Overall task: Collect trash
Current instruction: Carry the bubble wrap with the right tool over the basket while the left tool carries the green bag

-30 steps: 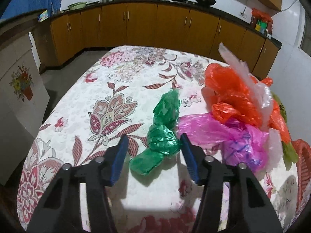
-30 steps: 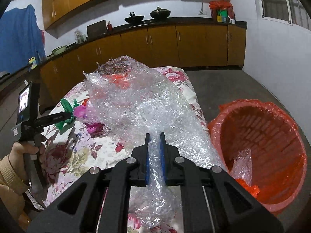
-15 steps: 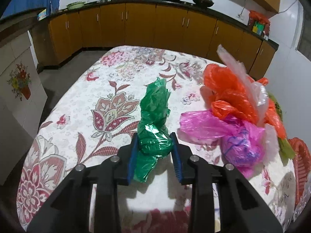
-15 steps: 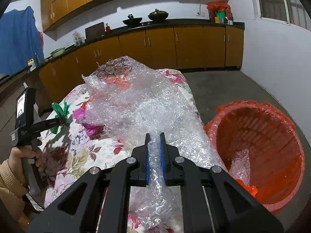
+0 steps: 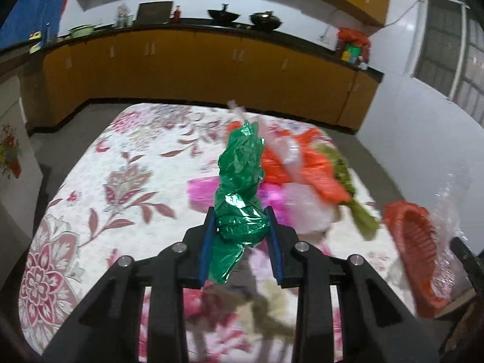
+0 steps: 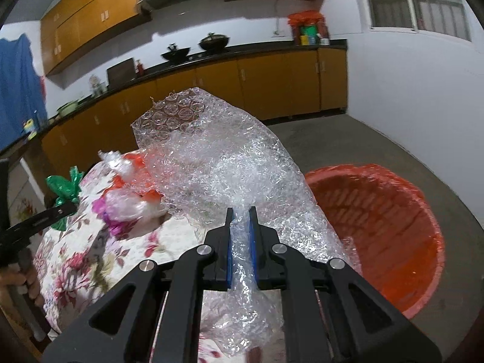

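My left gripper [image 5: 240, 220] is shut on a crumpled green plastic bag [image 5: 240, 187], held clear above the floral tablecloth [image 5: 99, 187]. The same green bag [image 6: 65, 186] shows at the left of the right wrist view. My right gripper [image 6: 240, 222] is shut on a big sheet of clear bubble wrap [image 6: 217, 163], which stands up in front of it and hangs below the fingers. An orange basket lined with an orange bag [image 6: 390, 230] sits on the floor to the right; in the left wrist view the basket [image 5: 414, 242] is at the table's right edge.
A pile of orange, pink, white and olive plastic bags [image 5: 302, 172] lies on the table's right side. Wooden kitchen cabinets [image 5: 211, 69] run along the far wall. Grey floor [image 6: 357, 142] lies beyond the basket. A person's hand [image 6: 21, 284] holds the left gripper's handle.
The left gripper closed on the green bag and lifted it off the table, swinging right towards the basket. The right gripper rose and moved right with the bubble wrap.
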`<act>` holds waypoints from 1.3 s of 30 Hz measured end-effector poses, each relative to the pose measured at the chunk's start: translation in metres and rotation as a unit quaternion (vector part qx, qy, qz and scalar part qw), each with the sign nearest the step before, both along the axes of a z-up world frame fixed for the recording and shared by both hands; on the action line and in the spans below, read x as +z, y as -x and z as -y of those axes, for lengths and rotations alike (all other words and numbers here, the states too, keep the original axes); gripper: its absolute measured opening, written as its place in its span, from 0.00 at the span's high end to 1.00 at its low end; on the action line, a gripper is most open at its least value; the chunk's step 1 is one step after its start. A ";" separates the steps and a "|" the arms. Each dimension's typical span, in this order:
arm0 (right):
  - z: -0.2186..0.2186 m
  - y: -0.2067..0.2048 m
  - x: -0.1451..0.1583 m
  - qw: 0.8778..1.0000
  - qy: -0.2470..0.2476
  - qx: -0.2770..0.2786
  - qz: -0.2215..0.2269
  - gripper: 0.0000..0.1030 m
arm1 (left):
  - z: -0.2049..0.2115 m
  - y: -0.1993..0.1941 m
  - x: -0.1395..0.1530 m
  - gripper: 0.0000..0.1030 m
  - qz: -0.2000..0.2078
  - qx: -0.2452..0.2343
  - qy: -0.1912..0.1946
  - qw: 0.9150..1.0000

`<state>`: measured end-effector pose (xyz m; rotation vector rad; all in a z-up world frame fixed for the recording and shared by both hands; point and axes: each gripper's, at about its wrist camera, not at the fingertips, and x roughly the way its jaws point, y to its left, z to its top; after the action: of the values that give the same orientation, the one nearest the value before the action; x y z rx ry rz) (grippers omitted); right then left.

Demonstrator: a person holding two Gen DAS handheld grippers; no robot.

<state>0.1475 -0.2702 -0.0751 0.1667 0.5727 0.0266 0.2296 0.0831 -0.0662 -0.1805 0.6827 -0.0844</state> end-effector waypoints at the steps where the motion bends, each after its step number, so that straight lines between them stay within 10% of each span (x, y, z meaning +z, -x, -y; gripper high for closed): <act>1: 0.006 0.001 0.001 1.000 -0.002 -0.009 0.001 0.91 | 0.006 0.002 0.003 0.69 0.004 -0.008 0.000 1.000; 19: 0.089 0.013 -0.002 0.989 -0.022 -0.145 -0.009 0.91 | 0.151 0.026 0.017 0.69 0.024 -0.193 0.018 0.981; 39: 0.142 0.005 -0.016 0.979 -0.077 -0.189 -0.021 0.91 | 0.256 0.004 -0.010 0.69 -0.013 -0.290 0.034 0.956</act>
<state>0.1428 -0.4122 -0.0915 0.4257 0.5736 -0.3032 0.2255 -0.1730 -0.0762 -0.0419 0.7418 -0.6710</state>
